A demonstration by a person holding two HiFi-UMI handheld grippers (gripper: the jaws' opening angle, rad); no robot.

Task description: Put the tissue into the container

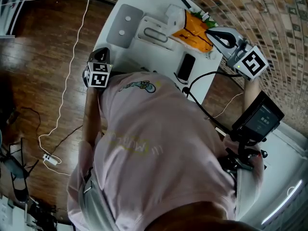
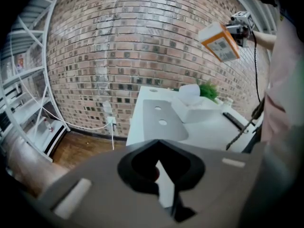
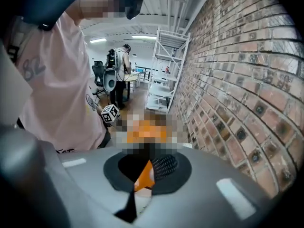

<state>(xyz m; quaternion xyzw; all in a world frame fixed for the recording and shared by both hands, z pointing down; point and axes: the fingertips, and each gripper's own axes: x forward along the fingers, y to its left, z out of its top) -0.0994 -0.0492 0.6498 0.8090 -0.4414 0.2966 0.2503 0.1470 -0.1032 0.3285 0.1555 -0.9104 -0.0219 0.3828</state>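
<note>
**Both tongs drawn shut, tissue in its box**

The person stood at a white table [image 1: 161, 57] against a brick wall [image 2: 142, 42], one tool in each hand. The left gripper [image 1: 102, 57] was held low at the table's near left edge. In the left gripper view its jaws looked drawn together at the tips, with nothing between them and only a sliver of table showing behind.

The right gripper [image 1: 219, 35] was lifted above the far right of the table, just beside the orange container [image 1: 195, 35]. In the right gripper view its jaws also met at the tips. An orange wedge showed behind them, and no object was caught between them.

The tissue [image 1: 177, 14] stood up out of the white tissue box [image 1: 156, 32] near the middle of the table, beside the orange container. A grey lid [image 1: 124, 25] lay left of the box, and a black handset [image 1: 186, 67] lay nearer the person. In the left gripper view a green plant [image 2: 207, 89] showed behind the tissue.
</note>
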